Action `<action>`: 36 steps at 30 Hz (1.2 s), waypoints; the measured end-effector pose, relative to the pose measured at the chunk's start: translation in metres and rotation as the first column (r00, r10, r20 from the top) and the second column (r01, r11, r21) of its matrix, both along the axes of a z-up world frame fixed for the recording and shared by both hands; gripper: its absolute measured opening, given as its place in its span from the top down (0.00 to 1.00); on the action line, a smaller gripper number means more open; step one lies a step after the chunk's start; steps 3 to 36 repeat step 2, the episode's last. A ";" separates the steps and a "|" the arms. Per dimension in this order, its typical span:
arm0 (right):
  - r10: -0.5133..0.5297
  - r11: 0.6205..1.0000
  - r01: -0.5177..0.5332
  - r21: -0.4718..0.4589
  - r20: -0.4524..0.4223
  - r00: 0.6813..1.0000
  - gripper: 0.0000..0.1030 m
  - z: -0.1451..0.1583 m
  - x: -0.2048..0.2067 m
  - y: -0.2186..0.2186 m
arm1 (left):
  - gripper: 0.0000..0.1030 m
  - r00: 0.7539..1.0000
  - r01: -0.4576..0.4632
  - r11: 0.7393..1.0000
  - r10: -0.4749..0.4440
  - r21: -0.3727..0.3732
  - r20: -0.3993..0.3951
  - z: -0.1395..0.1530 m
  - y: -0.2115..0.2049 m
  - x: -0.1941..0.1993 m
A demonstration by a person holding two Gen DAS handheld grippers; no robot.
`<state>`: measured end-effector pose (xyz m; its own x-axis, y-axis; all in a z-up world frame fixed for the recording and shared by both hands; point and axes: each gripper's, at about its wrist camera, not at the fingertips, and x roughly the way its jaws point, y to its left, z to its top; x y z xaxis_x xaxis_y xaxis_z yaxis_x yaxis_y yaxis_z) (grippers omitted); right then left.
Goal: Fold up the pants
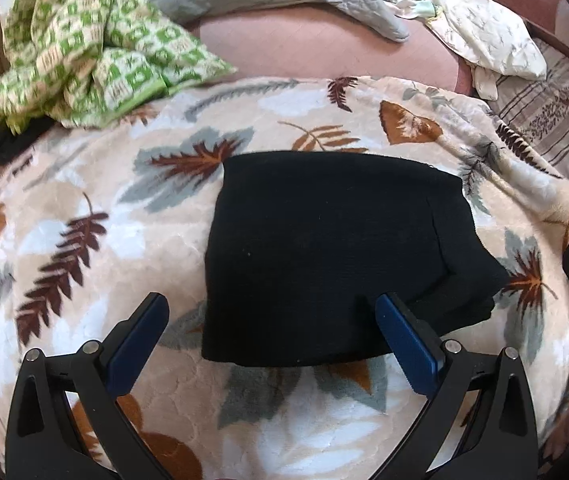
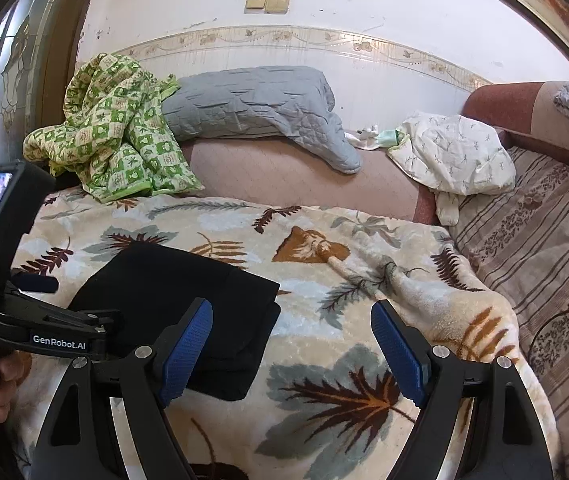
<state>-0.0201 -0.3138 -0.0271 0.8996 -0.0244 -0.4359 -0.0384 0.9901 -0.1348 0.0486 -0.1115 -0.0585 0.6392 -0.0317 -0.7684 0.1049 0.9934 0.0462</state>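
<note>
Hovering with its jaws spread wide and empty, the left gripper sits just above the near edge of the black pants, one blue pad over the cloth and the other over the leaf-print blanket. The right gripper is likewise wide open and holds nothing; its left pad overlaps the pants' right corner, its right pad stands over bare blanket. The pants lie as a compact, layered rectangle in the middle of the blanket, so the folding looks finished or nearly so. If anything remains, it would be a final tidy: pressing the slightly offset right-hand layers square, or simply drawing both tools away. A green checked quilt and grey pillow lie well behind.
</note>
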 end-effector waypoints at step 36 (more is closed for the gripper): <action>-0.010 1.000 0.010 0.002 -0.011 1.000 0.20 -0.003 0.001 -0.002 | 0.00 1.000 0.001 1.000 -0.001 0.001 -0.016 -0.002 -0.001 0.001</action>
